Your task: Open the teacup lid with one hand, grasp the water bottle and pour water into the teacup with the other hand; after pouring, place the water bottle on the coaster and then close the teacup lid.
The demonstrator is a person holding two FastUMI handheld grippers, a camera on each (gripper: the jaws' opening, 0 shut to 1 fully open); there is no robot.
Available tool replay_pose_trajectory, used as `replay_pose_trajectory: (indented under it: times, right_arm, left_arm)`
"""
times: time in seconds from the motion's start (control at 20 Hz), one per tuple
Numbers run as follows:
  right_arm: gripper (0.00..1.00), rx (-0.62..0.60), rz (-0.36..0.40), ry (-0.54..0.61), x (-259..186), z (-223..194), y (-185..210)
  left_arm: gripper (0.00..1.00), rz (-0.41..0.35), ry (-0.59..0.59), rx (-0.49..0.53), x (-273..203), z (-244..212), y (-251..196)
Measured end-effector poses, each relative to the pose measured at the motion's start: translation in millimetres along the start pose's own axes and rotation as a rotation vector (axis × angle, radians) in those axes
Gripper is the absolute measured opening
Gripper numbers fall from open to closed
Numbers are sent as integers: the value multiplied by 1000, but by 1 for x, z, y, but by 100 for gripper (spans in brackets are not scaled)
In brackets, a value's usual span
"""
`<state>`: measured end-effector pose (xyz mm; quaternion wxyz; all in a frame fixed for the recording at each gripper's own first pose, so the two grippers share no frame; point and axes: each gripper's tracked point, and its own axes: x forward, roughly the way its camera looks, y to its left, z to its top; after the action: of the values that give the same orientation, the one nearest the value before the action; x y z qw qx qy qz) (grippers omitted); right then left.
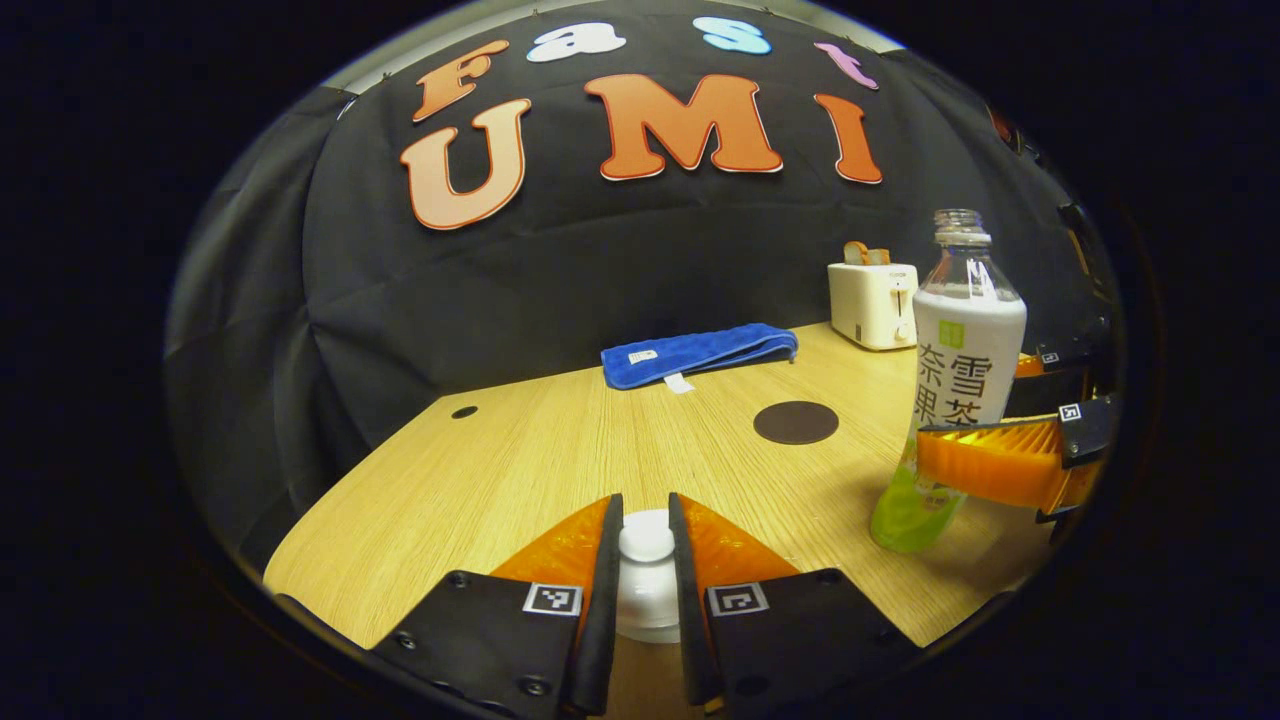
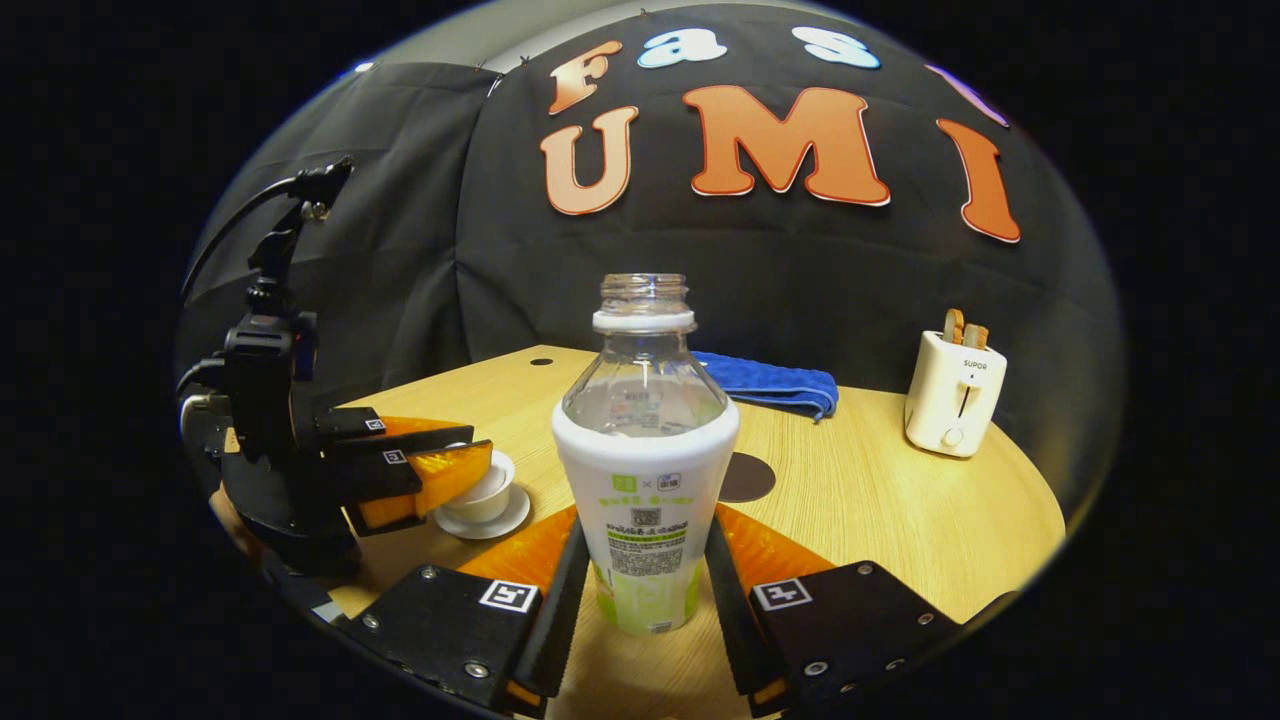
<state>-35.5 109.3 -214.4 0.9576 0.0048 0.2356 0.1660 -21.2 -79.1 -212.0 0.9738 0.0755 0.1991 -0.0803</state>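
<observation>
While the left gripper (image 1: 645, 560) sits low over the teacup (image 2: 487, 492), its two fingers stand close on either side of the white knob of the lid (image 1: 646, 572). Whether they actually press on the knob I cannot tell. The cup rests on its saucer (image 2: 490, 522) at the near left part of the table (image 1: 520, 460), lid still on, so the opening step looks to be in hand but not finished. The next move, as I judge it, is a firm pinch and a straight lift, so the saucer isn't dragged along.

Further right, the right gripper (image 2: 645, 585) has its fingers against both flanks of the bottle (image 2: 645, 470). The bottle stands upright on the table with no cap on its neck (only the white collar ring is there). Its grasp seems made, and pouring must wait until the lid is clear of the cup. It will call for a slow tilt, since the mouth is open.

Beyond the bottle lies the dark round coaster (image 1: 796, 422), bare and waiting. The table is pale wood with a small hole near its far left edge. A folded blue towel (image 1: 700, 352) lies at the back, and a white toaster (image 2: 955, 395) with bread in its slots stands at the far right. Black cloth closes the booth behind.
</observation>
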Motion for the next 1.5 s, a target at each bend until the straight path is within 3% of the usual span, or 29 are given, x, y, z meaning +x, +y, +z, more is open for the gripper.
replay_pose_trajectory:
  times: [0.05, 0.35, 0.75, 0.9, 0.95, 1.3, 1.5]
  right_arm:
    - [64, -9, -5, -1, -1, 1, 0]
    - [64, -122, -59, -14, -1, 16, -9]
    - [63, -351, -196, -29, 4, 41, -32]
    - [64, -407, -216, -24, 8, 47, -34]
    - [64, -428, -223, -22, 10, 48, -34]
    - [63, -581, -249, -9, 22, 55, -30]
    - [66, -738, -304, -26, 29, 67, -32]
  left_arm:
    - [31, 3, -8, -2, -1, 3, 0]
    - [31, 26, -36, -51, -10, 16, 22]
    - [31, 101, -81, -122, -23, 31, 75]
    - [28, 124, -88, -132, -27, 33, 92]
    - [31, 132, -91, -137, -28, 31, 97]
    - [31, 184, -101, -137, -40, 30, 129]
    - [31, 209, -100, -144, -45, 26, 145]
